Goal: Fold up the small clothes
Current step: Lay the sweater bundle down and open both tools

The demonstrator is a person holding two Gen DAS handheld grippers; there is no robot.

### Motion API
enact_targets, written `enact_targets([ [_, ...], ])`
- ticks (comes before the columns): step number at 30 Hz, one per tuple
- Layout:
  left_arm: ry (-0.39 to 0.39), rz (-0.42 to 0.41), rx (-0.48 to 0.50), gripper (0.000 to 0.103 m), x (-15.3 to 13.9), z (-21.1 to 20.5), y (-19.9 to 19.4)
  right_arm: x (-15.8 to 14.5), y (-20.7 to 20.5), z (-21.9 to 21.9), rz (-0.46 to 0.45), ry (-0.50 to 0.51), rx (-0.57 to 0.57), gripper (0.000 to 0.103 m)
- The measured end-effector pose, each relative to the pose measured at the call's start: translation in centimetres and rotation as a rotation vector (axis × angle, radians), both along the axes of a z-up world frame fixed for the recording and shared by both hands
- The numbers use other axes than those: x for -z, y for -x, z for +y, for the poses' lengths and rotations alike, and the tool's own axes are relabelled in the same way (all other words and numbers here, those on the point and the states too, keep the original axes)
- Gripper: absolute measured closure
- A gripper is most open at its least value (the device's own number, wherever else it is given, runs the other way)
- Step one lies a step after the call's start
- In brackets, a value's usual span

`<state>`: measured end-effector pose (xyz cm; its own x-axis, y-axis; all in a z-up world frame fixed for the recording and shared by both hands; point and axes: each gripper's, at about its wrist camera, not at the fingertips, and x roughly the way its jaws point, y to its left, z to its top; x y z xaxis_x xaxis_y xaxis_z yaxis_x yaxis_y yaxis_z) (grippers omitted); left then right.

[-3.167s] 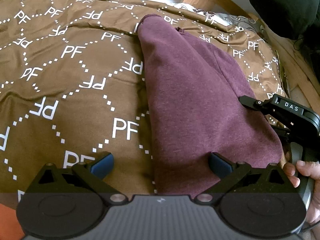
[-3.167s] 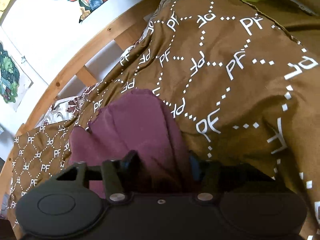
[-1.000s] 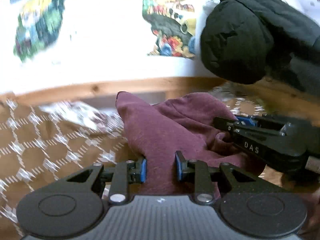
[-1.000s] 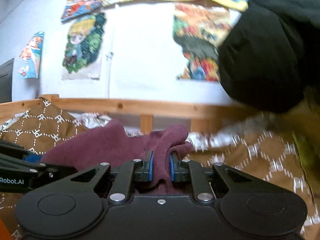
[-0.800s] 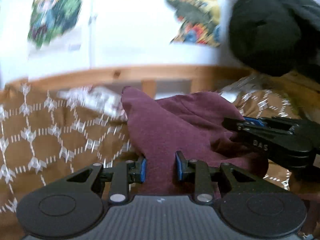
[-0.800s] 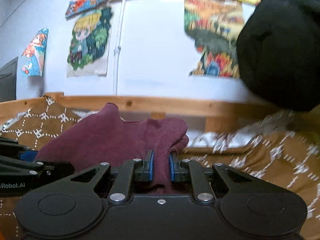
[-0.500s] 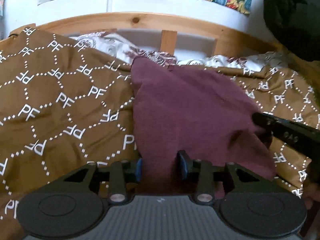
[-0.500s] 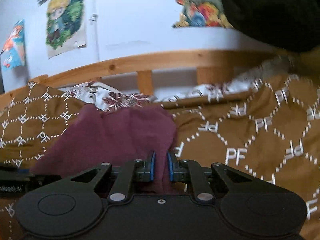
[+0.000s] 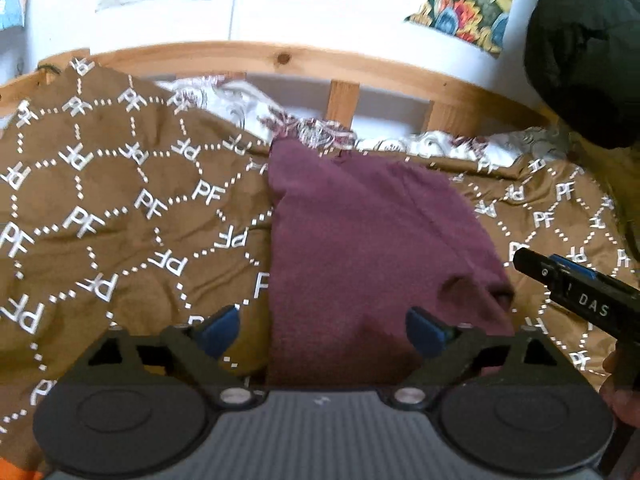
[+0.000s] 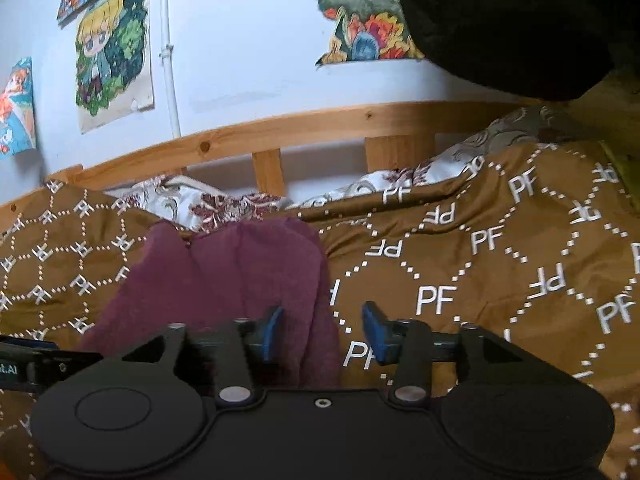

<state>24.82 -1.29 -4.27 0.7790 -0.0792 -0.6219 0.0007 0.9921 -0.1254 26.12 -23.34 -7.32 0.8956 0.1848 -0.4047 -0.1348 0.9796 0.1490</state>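
Maroon garment [image 9: 372, 248], folded, flat on brown bedspread [image 9: 120, 216] (PF print). Left gripper [image 9: 322, 330] opening, straddling near edge; right gripper [image 10: 322, 332] opening, pads clear.

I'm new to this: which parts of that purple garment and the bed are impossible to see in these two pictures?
- Near edge of the purple garment: left view, hidden behind the left gripper; its jaws are opening.
- Garment's near right corner: right view, hidden behind the right gripper, jaws opening.
- What kind of garment: fold hides it.
- Brown bedspread: cut off at the frame edges.
- Dark bundle: too dark, cropped.
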Motion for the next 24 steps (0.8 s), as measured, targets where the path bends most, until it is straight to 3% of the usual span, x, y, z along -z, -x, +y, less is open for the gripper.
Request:
enact_targets([
  [3, -0.019, -0.045, 0.0, 0.003, -1.3, -0.1, 1.9, -1.3, 1.8, -0.3, -0.025, -0.025, 0.002, 0.03],
  [11, -0.039, -0.164, 0.005, 0.001, -5.0, -0.4, 8.2, -4.7, 8.4, -0.8, -0.129, -0.064, -0.026, 0.001],
  [17, -0.022, -0.211, -0.01, 0.001, -6.9, 0.5, 12.9, -6.4, 13.4, -0.9, -0.181, -0.069, -0.041, 0.001],
  [24, -0.033, -0.202, -0.03, 0.001, -6.7, 2.1, 17.6, -7.2, 18.8, -0.4, -0.211, -0.045, -0.063, 0.001],
])
